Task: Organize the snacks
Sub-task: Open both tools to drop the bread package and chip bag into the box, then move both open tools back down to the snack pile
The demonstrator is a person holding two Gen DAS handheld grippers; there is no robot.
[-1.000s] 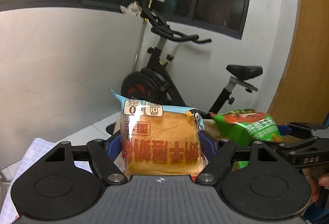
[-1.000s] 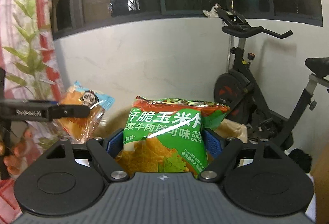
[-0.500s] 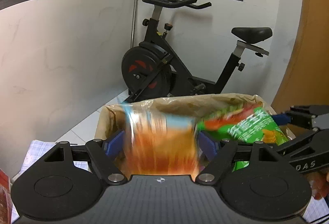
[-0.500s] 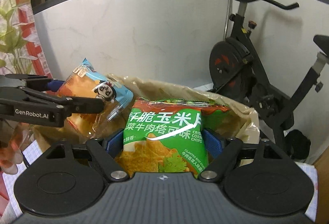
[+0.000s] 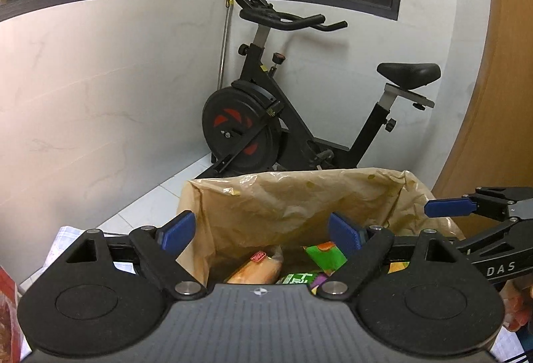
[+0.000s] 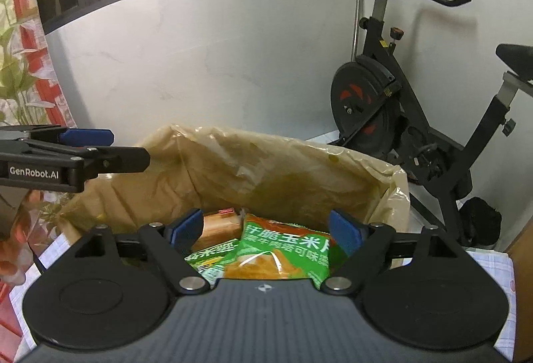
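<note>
Both grippers hang over the mouth of a bin lined with a tan plastic bag (image 5: 299, 196), angled down into it, so anything let go falls straight inside instead of onto the checked cloth (image 6: 493, 266) around the bin.

Left gripper (image 5: 260, 229): jaws have just been opening and now stand wide apart, blue pads clear, nothing between them. The bread packet (image 5: 255, 271) lies at the bottom of the bag, below the pads and not touching them, beside some green packaging (image 5: 324, 256).

Right gripper (image 6: 266, 228): jaws wide apart. The green corn chips bag (image 6: 283, 258) sits between and below the pads. It looks dropped onto the pile rather than gripped, and no pad presses on it, though the gripper body hides its lower edge, so I'm not fully sure of that. A second green packet (image 6: 213, 254) and the bread packet (image 6: 218, 226) lie beside it.

Judgement: both snacks are in the bin and this drop is done; next would be pulling back for more snacks.

An exercise bike (image 5: 283, 116) stands behind the bin, well apart from it.
</note>
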